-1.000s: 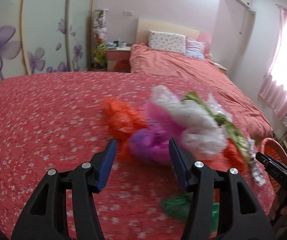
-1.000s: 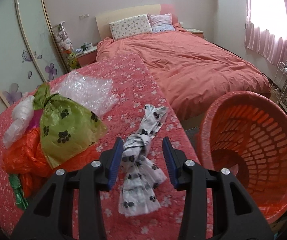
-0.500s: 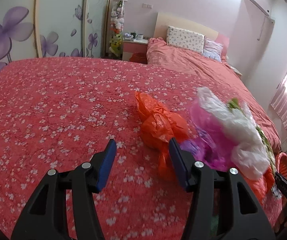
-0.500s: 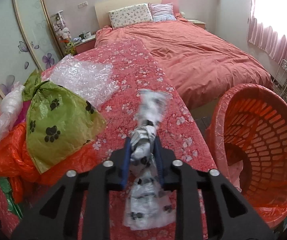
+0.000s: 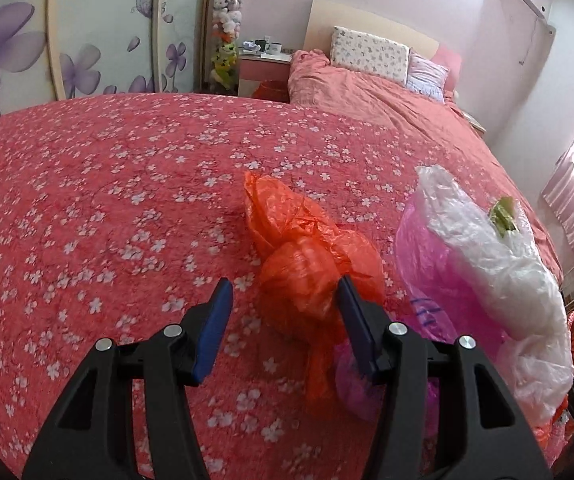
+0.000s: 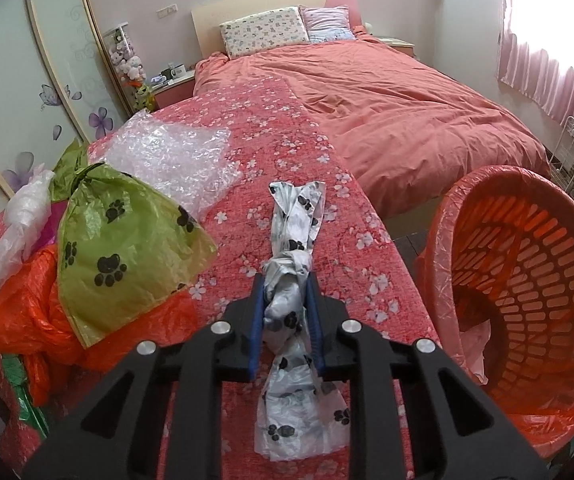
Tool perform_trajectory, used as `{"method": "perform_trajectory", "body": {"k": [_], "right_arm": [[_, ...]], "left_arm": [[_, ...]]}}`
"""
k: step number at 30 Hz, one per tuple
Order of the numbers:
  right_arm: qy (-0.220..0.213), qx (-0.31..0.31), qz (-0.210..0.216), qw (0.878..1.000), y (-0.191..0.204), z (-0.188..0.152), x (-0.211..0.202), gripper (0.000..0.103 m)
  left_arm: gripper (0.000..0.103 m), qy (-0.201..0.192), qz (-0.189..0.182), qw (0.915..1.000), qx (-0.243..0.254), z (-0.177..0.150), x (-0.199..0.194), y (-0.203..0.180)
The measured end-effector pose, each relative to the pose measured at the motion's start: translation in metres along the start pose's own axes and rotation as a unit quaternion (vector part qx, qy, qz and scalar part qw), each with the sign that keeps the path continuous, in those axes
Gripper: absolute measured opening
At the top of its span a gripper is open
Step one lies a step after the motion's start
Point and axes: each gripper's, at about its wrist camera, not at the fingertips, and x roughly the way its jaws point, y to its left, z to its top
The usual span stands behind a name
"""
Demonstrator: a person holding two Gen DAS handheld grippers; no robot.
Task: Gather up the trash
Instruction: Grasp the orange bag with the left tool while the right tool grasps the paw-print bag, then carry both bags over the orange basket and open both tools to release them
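Right tool (image 6: 285,312) now pinching paw-print bag (image 6: 291,296), probably lifted; orange basket (image 6: 527,280) next. Left tool (image 5: 283,316) spread, swung to orange bag (image 5: 307,272).

Both cameras ride low over the quilt (image 5: 107,184), facing the headboard (image 6: 255,4). The left sits further left; both catch the bag pile (image 5: 487,280).

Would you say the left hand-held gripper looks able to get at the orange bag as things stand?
Probably yes: the left hand-held gripper is open, the orange bag lies just ahead between its fingers, and nothing covers it.
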Motion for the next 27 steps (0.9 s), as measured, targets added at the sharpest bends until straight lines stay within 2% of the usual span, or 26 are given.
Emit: {"method": "perform_trajectory", "body": {"k": [3, 6, 9, 13, 20, 27], "right_arm": [[-0.001, -0.007, 0.003, 1.0, 0.004, 0.0, 0.0, 0.024], [0.001, -0.013, 0.004, 1.0, 0.009, -0.001, 0.001, 0.025], [0.001, -0.016, 0.002, 1.0, 0.011, 0.0, 0.001, 0.025], [0.0, -0.016, 0.002, 1.0, 0.01, 0.0, 0.001, 0.022], [-0.015, -0.026, -0.004, 1.0, 0.013, 0.002, -0.003, 0.02], [-0.032, -0.028, 0.003, 0.999, 0.014, 0.007, -0.019, 0.02]], "left_arm": [[0.054, 0.002, -0.005, 1.0, 0.002, 0.0, 0.001, -0.003], [0.054, 0.001, 0.007, 0.9999, 0.013, 0.002, 0.006, -0.009], [0.039, 0.007, 0.015, 0.9997, 0.018, 0.005, 0.013, -0.01], [0.033, 0.003, 0.021, 0.9994, 0.026, 0.005, 0.014, -0.007], [0.031, -0.013, 0.038, 0.998, 0.049, 0.005, 0.005, 0.001], [0.031, -0.036, 0.04, 0.9979, 0.035, 0.01, -0.018, 0.013]]}}
